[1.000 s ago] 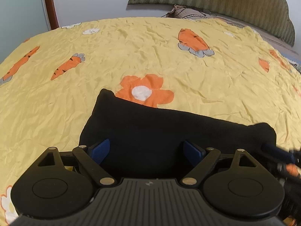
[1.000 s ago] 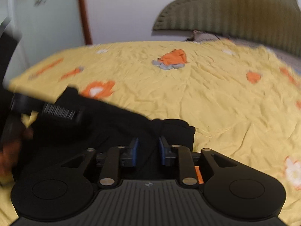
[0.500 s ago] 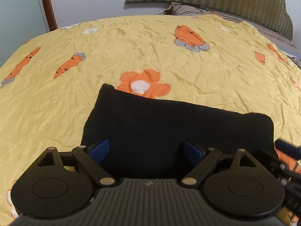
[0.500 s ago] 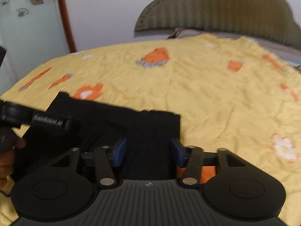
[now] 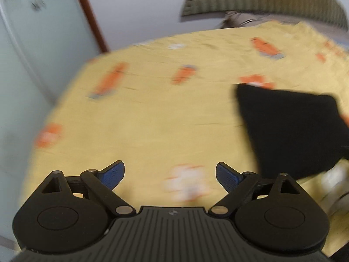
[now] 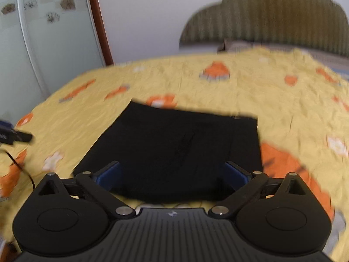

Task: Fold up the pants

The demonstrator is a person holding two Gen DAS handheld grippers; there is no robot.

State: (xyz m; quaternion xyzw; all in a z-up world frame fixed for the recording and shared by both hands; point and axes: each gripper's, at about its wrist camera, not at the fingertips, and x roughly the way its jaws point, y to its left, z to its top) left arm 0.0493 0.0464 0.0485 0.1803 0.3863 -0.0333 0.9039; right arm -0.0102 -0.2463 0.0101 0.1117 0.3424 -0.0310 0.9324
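Beneath both of your hands spreads the yellow bedspread [image 6: 196,83], crumpled and printed with orange carrots and flowers, reaching back to a ribbed olive headboard [image 6: 272,15] against the white wall [image 6: 141,21]; at the left a pale glass door [image 6: 48,43] stands beside a brown wooden frame [image 6: 98,21]. On that spread lie the black pants [image 6: 181,144], folded into a flat, roughly rectangular bundle, and from your right wrist view they sit directly ahead of you, their near edge just in front of the tool. Your right gripper [image 6: 172,174] hangs over that near edge with its jaws opening wide; the blue pads [image 6: 109,174] stand far apart on either side of the cloth and press on nothing, so the pants lie loose on the bed. From your left wrist view, which is heavily blurred, the same pants [image 5: 290,131] appear off to the right, well clear of your tool. Your left gripper [image 5: 170,174] is over bare yellow cloth and a white-and-orange flower print [image 5: 185,185], its jaws opening, with its blue fingers [image 5: 113,174] spread wide and nothing between them. At the left edge of the right wrist view, part of your left tool shows as a dark bar [image 6: 13,135] with a thin black cable [image 6: 24,170] trailing below it.
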